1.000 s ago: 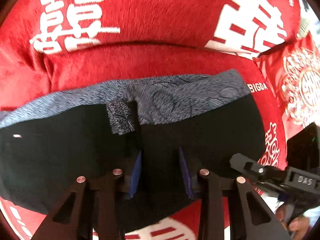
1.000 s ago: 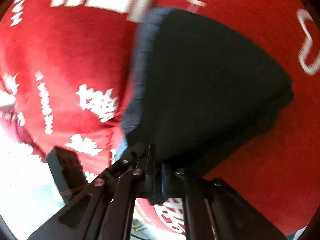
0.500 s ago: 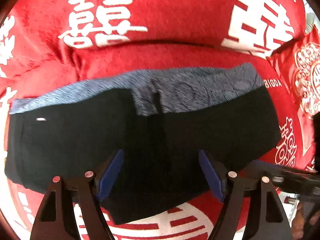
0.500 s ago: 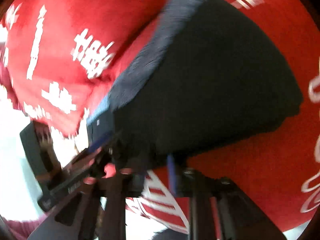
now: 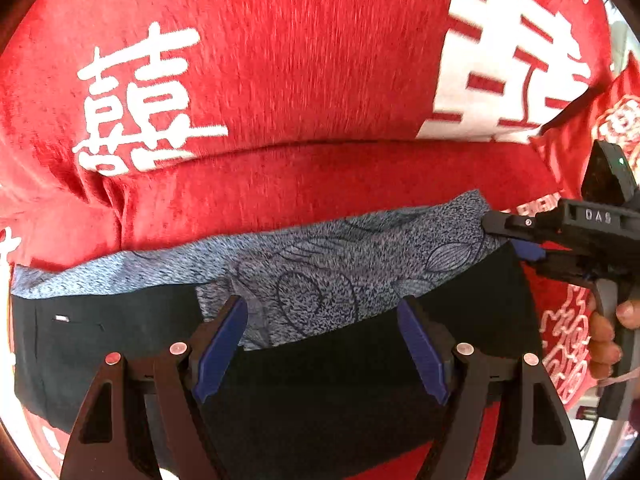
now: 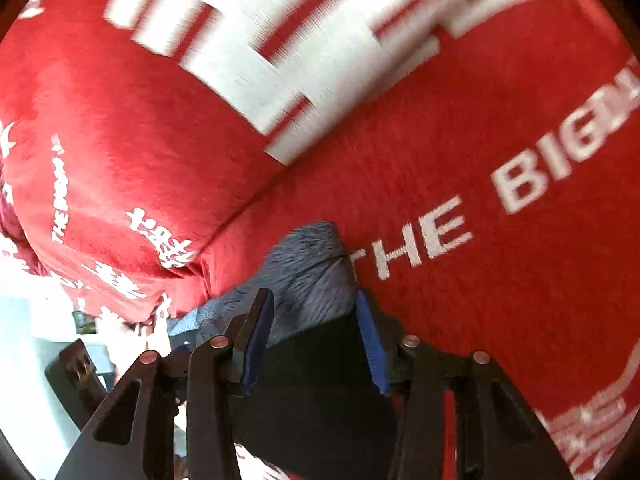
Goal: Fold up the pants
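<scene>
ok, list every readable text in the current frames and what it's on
"THE BIG": white letters on the red cover, cut off at the frame edge, right wrist view.
"DAS": moulded on the right gripper body, left wrist view.
Large white Chinese double-happiness characters on the red cover, both views.
Small white vertical line starting "THE" on the cover's left side: rest too blurred.
Pants: small white tag, unreadable.

blurred: white lettering point(image 6: 304, 52) | cut off: pants point(image 5: 320, 420) lower edge behind tongs
</scene>
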The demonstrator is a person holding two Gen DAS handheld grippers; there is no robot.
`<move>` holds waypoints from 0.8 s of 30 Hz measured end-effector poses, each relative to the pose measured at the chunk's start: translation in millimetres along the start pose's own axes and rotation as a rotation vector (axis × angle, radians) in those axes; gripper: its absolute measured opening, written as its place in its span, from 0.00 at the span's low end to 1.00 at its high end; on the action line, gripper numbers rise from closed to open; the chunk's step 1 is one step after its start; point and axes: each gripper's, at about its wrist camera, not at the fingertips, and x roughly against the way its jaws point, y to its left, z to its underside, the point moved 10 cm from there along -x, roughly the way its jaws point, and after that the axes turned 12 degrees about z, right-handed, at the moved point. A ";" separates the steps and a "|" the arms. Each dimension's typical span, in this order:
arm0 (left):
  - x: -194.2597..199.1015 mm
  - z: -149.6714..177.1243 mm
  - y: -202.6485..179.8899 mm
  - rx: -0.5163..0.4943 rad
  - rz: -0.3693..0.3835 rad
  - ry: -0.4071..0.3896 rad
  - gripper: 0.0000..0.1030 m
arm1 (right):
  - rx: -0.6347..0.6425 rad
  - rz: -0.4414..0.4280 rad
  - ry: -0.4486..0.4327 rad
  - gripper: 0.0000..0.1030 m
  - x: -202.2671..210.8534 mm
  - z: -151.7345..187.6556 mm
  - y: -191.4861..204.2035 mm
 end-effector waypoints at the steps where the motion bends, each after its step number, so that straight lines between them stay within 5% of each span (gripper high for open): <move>1: -4.2 2.9 2.4 0.008 -0.008 0.013 0.76 | -0.025 -0.023 0.019 0.37 -3.3 -1.5 -2.6; 6: -11.6 27.2 18.7 0.027 -0.042 0.064 0.76 | 0.001 -0.130 0.052 0.28 16.8 10.4 14.5; 8: -10.8 35.8 22.2 0.026 -0.048 0.068 0.77 | 0.058 -0.057 0.040 0.28 17.6 11.5 17.2; 10: -12.1 43.2 27.2 0.037 -0.050 0.070 0.81 | 0.161 0.141 0.000 0.28 6.8 4.6 11.4; 12: -13.9 48.3 33.9 0.083 -0.029 0.073 0.85 | 0.229 0.244 -0.028 0.31 -5.2 2.9 12.9; 18: 6.6 54.0 47.0 0.109 -0.081 0.063 0.85 | 0.286 0.345 -0.091 0.51 16.3 20.3 15.8; 24: 36.4 76.9 69.8 0.191 -0.125 0.053 0.85 | 0.401 0.464 -0.148 0.53 54.7 62.7 8.8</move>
